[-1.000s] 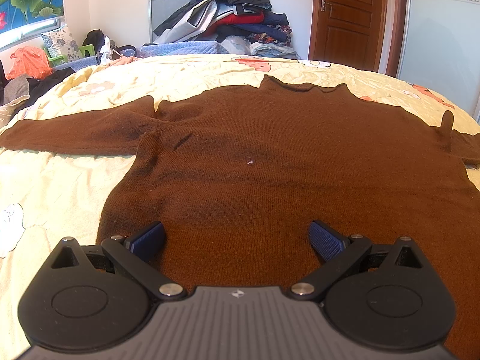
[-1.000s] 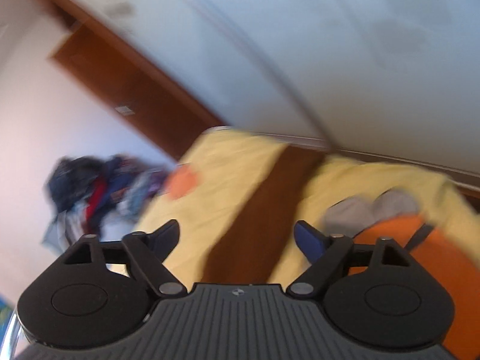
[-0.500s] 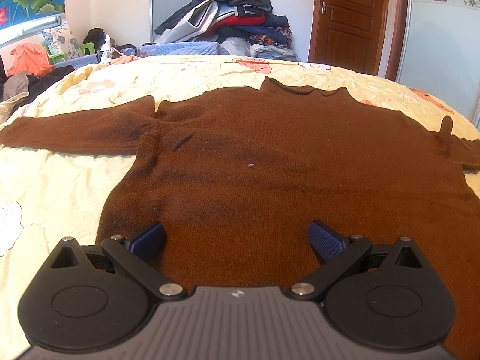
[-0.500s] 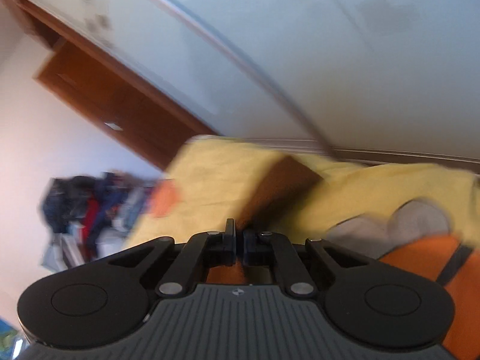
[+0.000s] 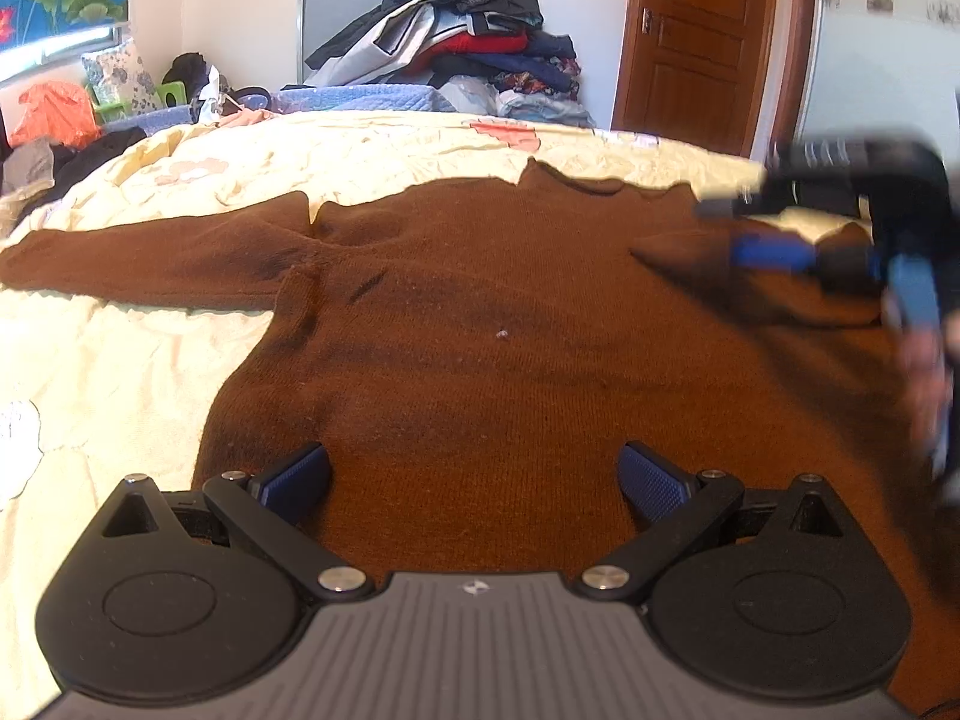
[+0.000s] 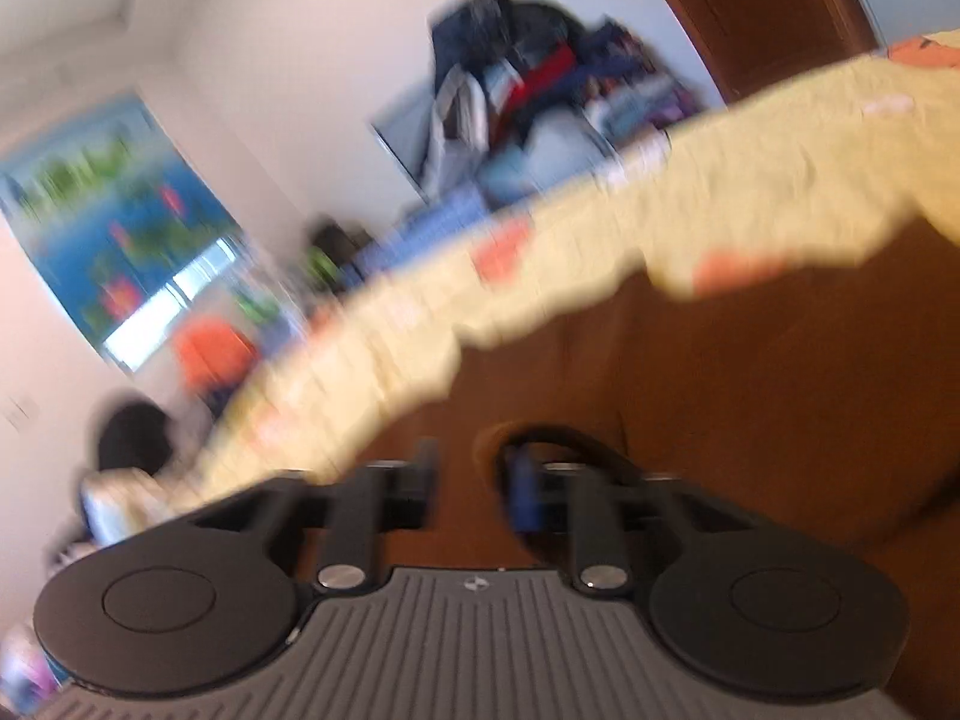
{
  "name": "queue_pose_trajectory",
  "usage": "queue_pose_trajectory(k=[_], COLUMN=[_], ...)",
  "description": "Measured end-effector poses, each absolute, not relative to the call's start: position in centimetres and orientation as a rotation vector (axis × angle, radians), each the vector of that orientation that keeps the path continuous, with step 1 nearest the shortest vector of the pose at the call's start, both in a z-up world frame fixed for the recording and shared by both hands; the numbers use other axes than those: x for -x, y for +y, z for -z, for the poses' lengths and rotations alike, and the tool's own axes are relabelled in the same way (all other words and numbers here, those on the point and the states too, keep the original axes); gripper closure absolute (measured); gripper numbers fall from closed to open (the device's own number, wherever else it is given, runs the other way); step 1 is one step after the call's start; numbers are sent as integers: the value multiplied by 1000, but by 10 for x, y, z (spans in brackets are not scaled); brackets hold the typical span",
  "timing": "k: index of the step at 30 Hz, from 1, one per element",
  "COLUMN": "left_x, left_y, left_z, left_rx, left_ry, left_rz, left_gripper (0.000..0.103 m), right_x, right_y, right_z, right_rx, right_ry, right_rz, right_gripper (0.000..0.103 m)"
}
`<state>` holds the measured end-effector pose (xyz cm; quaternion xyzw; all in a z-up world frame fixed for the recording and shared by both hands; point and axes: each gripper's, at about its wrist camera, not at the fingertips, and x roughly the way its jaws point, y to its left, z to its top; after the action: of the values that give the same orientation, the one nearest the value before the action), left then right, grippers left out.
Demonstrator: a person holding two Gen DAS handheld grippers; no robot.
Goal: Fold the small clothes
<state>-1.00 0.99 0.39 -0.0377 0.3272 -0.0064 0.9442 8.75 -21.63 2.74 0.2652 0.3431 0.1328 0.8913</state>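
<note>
A brown knitted sweater (image 5: pixel 510 324) lies flat on the yellow bed, neck away from me, its left sleeve (image 5: pixel 150 264) stretched out. My left gripper (image 5: pixel 474 474) is open and empty, low over the sweater's hem. My right gripper (image 5: pixel 774 252) shows blurred at the right of the left wrist view, shut on the sweater's right sleeve, which it holds over the chest. In the blurred right wrist view the right gripper (image 6: pixel 471 480) has brown cloth (image 6: pixel 750 390) between its nearly closed fingers.
The yellow bedspread (image 5: pixel 108 378) surrounds the sweater. A tall pile of clothes (image 5: pixel 468 48) stands behind the bed. A wooden door (image 5: pixel 696 42) is at the back right. Orange and dark items (image 5: pixel 54 120) lie at the far left.
My right gripper, shut on the right sleeve, has swung in over the sweater, carrying the sleeve across the chest. My left gripper has stayed open over the hem.
</note>
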Motion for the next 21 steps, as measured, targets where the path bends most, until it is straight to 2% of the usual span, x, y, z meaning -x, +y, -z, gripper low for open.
queue_pose_trajectory(k=[3, 7, 10, 11, 14, 17, 21], left_x=[16, 2, -36, -49, -86, -107, -124], left_y=[25, 39, 24, 12, -44, -94, -134], left_z=[-10, -31, -50, -56, -58, -44, -13], left_rx=[193, 456, 547, 500, 193, -143, -400], left_ry=[643, 604, 597, 592, 596, 563, 561], left_rz=[57, 180, 274, 279, 261, 164, 155], left_gripper=[0, 0, 0, 0, 0, 0, 0], right_x=[-44, -1, 1, 1, 8, 16, 13], right_y=[-224, -245, -262, -263, -271, -286, -301], right_z=[-31, -28, -23, -21, -17, -14, -1], right_rx=[-575, -465, -516, -529, -577, -656, -774], right_ry=[663, 616, 553, 524, 462, 399, 385], right_rz=[-323, -278, -266, -247, -180, -125, -92], right_gripper=[57, 38, 36, 32, 31, 28, 21])
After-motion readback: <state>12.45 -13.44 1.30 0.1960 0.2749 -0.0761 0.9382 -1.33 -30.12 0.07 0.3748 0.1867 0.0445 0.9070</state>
